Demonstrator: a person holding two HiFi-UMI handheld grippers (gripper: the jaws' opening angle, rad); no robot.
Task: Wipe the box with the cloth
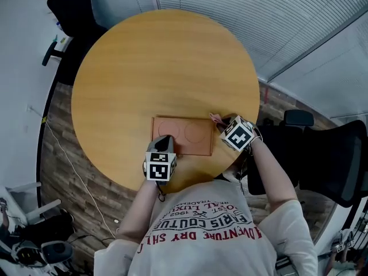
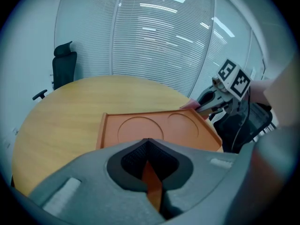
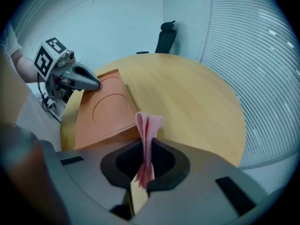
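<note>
- Box (image 1: pixel 190 132), a flat orange one with two round recesses in its top, is lying on the round wooden table (image 1: pixel 161 68), in the 6 o'clock part of the tabletop next to the person's edge.
- Left gripper (image 1: pixel 165 140) is reaching the box from 7 o'clock. Its jaws are closing down to a thin gap, and the box's near orange edge is sitting pinched in that gap, as the left gripper view is showing (image 2: pixel 149 159).
- Cloth (image 1: pixel 217 119), pink and folded into a narrow upright strip, is standing at the 2 o'clock corner of the box. Whether it is touching the box cannot be told.
- Right gripper (image 1: pixel 225 125) is working just beside the box at 3 o'clock. Its jaws are pressing together on the cloth, with the free end of the fold sticking out past the tips in the right gripper view (image 3: pixel 146 158).
- Person's forearms are coming in from 6 o'clock, one behind each gripper.
- Black office chair (image 1: pixel 69 4) is standing off the table at 11 o'clock.
- Second dark chair (image 1: pixel 333 160) is sitting at 4 o'clock, well apart from the box.
- Window blinds (image 1: pixel 259 16) are running behind the table from 12 to 2 o'clock.
</note>
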